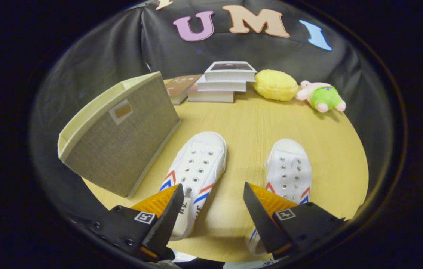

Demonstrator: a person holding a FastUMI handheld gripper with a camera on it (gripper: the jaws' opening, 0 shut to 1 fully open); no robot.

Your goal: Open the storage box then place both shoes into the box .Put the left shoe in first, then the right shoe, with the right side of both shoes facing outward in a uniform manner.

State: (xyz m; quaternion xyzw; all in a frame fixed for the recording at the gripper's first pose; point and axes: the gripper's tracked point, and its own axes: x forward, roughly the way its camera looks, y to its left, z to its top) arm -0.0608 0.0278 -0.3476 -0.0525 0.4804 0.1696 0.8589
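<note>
Two white canvas shoes with red and blue stripes lie on the round wooden table, toes pointing away from me. The left shoe runs under my left fingertip; the right shoe runs under my right fingertip. A grey fabric storage box with a pale rim and a small label stands to the left of the left shoe; its top is hidden from here. My gripper hovers open above the heels, with bare table between the fingers and nothing held.
At the table's far side stand a stack of white books and a brown book. A yellow plush and a pink and green plush toy lie to their right. Black cloth walls surround the table.
</note>
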